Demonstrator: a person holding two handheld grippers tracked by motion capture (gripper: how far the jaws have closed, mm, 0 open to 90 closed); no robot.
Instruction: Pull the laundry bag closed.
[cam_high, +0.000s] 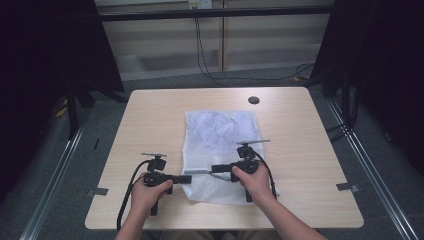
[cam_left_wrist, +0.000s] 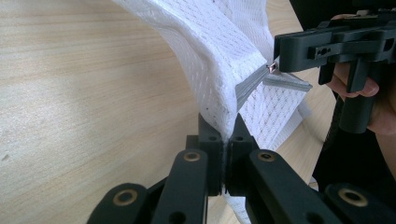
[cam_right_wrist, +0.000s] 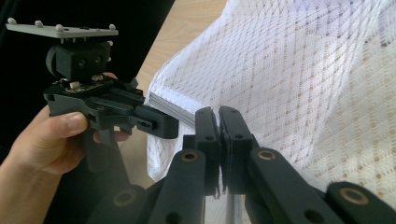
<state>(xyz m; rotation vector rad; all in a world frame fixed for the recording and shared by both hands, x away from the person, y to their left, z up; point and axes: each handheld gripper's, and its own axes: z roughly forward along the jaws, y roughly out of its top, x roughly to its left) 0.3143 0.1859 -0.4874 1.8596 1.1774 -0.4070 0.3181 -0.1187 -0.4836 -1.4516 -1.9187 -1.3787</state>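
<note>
Mesh laundry bag (cam_high: 220, 150), white, flat on wooden table (cam_high: 150, 120), centred and reaching toward the near edge; lower left part lifted off the surface. Grey zipper tape (cam_left_wrist: 250, 84) along that lifted edge, plain in the left gripper view, a thin grey line in the high view.

Left gripper (cam_left_wrist: 226, 135): jaws closed tight on a fold of the bag's mesh beside the zipper, fabric rising out of the pinch. Seen from above as left gripper (cam_high: 186, 178), tip at the bag's left edge, held level.

Right gripper (cam_right_wrist: 218, 119): jaws pressed together, grey zipper tape running down between them. Left gripper view adds a small metal zipper pull (cam_left_wrist: 272, 67) right at that gripper's tip. From above, right gripper (cam_high: 216, 168) over the bag, pointing at the left one, tips near but apart.

Right gripper view alone gives mesh weave detail and the left hand (cam_right_wrist: 51, 140) around its handle. High view alone gives surroundings: dark round grommet (cam_high: 254, 100) in the table's far side, black cables (cam_high: 205, 60) on the floor beyond.
</note>
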